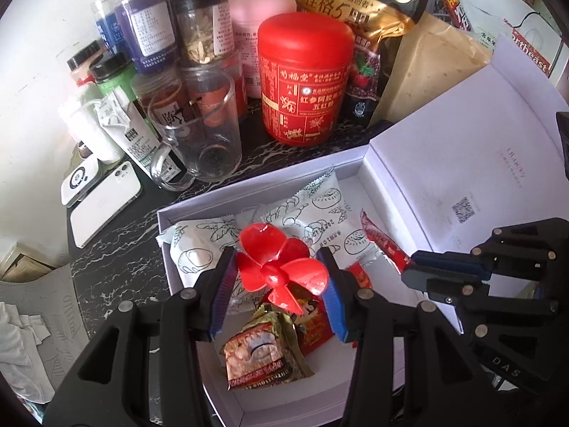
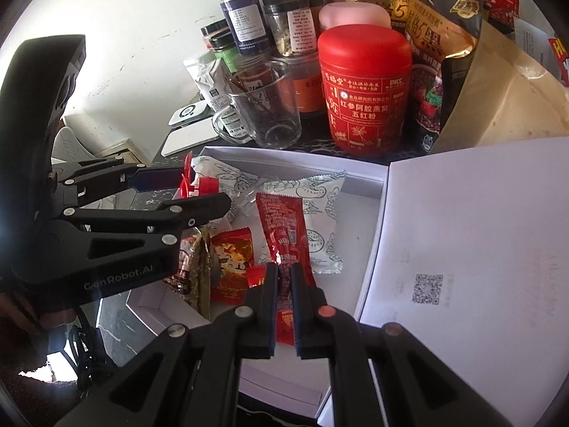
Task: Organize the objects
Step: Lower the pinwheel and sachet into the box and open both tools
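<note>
Left gripper (image 1: 281, 281) clamped red fan (image 1: 281, 267) above open white box (image 1: 355, 163). Right gripper (image 2: 284, 277) pinched red sachet (image 2: 281, 227) over same box. Snack packets (image 1: 263, 352) lay inside. Red tin (image 1: 306, 78), glass mug (image 1: 209, 128), jars (image 1: 149, 25) crowded just behind box; phone (image 1: 103, 203) lay left.

Both grippers tilt steeply downward side by side, the left gripper (image 1: 281, 277) with its jaws clamped on a red propeller (image 1: 279, 267), the right gripper (image 2: 284, 277) with jaws pinched on a red sachet (image 2: 282, 235).
</note>
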`<action>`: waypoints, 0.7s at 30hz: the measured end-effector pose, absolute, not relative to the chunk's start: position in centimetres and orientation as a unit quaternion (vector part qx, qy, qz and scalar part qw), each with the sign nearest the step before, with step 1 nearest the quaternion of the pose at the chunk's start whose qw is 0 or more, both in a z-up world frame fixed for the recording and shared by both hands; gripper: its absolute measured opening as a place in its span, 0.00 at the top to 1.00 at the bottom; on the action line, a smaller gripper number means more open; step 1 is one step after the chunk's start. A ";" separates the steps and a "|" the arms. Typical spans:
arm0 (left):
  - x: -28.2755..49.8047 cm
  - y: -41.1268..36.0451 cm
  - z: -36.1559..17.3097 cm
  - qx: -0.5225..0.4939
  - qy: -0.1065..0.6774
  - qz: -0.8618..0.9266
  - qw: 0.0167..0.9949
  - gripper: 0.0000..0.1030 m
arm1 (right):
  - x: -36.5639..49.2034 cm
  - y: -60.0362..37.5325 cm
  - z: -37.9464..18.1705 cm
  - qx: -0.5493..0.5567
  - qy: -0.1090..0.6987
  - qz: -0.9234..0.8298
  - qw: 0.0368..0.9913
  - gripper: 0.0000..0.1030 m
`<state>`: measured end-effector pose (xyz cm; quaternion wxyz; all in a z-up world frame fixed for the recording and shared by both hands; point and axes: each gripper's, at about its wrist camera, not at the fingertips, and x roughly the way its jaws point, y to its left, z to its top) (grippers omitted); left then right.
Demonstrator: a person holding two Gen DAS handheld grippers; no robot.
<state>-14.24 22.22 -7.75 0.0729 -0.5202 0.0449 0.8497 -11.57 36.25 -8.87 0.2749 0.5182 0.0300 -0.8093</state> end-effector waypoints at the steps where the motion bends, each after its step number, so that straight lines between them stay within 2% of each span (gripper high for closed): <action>1: -14.3 22.2 -8.0 -0.522 0.043 0.848 0.073 0.57 | -11.7 36.2 -9.1 0.520 0.030 -0.809 0.275 0.94; 21: -13.9 22.1 -12.4 -0.562 0.027 0.824 0.070 0.57 | -11.6 34.7 -13.1 0.556 0.034 -0.779 0.287 0.93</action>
